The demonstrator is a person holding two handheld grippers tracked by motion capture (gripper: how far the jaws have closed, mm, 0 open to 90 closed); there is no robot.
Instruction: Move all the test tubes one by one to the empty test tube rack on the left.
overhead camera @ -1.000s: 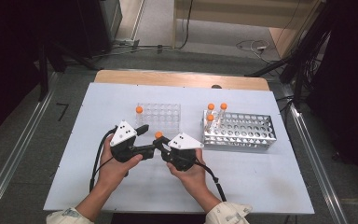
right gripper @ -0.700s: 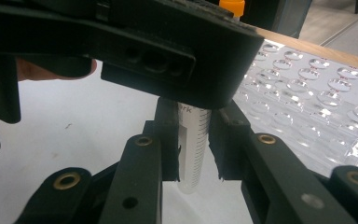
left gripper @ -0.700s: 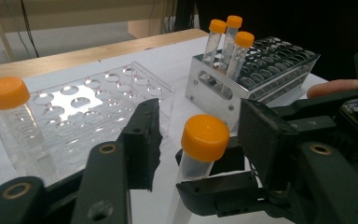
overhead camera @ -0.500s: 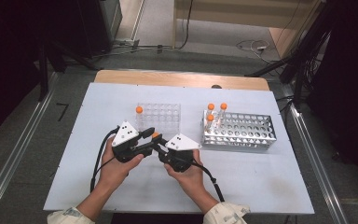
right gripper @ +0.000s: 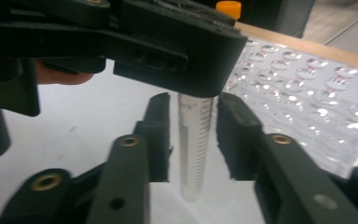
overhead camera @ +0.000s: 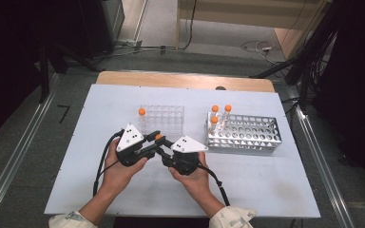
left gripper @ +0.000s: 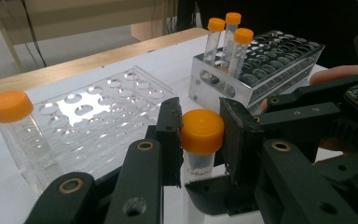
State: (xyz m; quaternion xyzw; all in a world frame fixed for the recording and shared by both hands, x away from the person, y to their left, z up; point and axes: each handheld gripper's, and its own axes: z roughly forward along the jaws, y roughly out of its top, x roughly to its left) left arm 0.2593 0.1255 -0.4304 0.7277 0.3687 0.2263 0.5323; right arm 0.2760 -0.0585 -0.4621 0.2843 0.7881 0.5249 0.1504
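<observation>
- Left gripper clamps the orange-capped clear plastic tube at its cap, having just closed.
- Right gripper has just loosened; slim gaps flank the tube, whose cap the left gripper hides in this view.

A white table with a wooden far edge stands on grey floor.

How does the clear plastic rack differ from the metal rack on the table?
The clear plastic rack is see-through and holds one orange-capped tube at its left corner; the metal rack is shiny, opaque, with holes in its side walls, and holds three tubes clustered at its left end. In the high view the clear rack looks shorter. Both stand flat on the white table, most wells empty.
</observation>
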